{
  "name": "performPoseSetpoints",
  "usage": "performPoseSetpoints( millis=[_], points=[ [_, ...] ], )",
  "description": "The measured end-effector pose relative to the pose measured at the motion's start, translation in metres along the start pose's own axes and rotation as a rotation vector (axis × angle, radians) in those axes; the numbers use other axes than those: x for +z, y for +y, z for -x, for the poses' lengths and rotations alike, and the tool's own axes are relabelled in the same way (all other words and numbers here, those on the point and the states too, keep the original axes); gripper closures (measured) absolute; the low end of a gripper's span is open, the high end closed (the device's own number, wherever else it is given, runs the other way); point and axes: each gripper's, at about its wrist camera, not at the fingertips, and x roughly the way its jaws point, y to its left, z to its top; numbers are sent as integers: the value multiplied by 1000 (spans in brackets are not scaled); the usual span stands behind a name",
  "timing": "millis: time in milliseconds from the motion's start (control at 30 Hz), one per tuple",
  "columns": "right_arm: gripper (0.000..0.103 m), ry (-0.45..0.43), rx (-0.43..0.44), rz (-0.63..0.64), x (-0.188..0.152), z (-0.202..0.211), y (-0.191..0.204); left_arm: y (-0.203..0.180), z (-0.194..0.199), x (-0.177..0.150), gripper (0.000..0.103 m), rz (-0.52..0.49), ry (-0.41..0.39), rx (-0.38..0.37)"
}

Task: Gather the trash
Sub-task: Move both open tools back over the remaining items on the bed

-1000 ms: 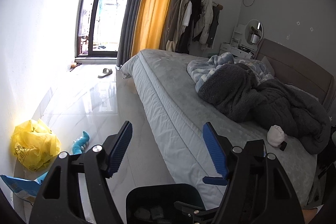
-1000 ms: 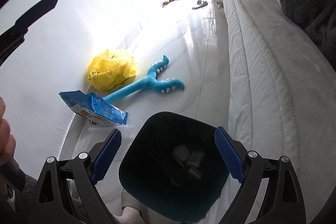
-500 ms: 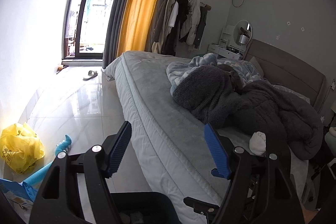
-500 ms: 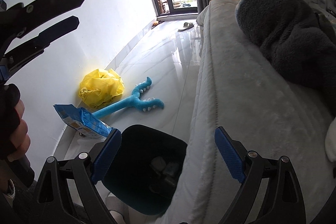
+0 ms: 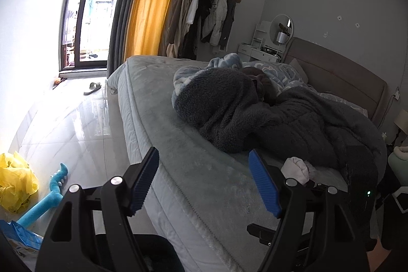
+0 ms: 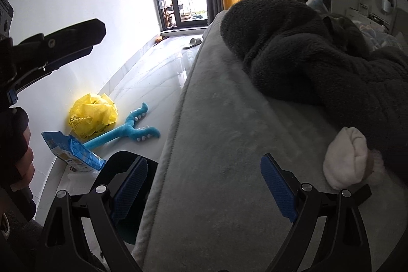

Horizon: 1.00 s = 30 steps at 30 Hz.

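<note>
Hovering over the bed (image 6: 216,195), the right gripper (image 6: 204,185) has its blue pads spread wide with nothing between them. At the right edge of its frame a balled white cloth (image 6: 346,157) lies on the grey cover, against the dark fleece blanket (image 6: 306,52). Lower left, a black trash bin (image 6: 122,165) stands on the floor beside the mattress; past it lie a blue snack bag (image 6: 68,149), a crumpled yellow plastic bag (image 6: 91,116) and a blue toy (image 6: 127,129) by the wall. The left gripper (image 5: 204,182) is likewise wide and empty above the mattress edge, the white cloth low right in its frame.
</note>
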Motion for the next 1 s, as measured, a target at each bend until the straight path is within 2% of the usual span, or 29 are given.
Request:
performPoseSetpoints(
  millis=[267,533,767,867,1000],
  points=[
    [12,-4,-54,-31,-4,17,-29,-28,-15,-4,25,-20,22,-32],
    [12,-6,-120,-49,-13,31,-63,-49,-28,-4,19,-22,58,-63],
    [12,-2,-167,-55,-25,36,-98,-68,-49,-9,18,-13,112,-83],
    [12,10,-181,-38,-32,39,-108,-75,-63,-14,18,2,159,-97],
    [12,14,-177,-53,-39,44,-127,-85,-77,-17,18,19,200,-109]
  ],
)
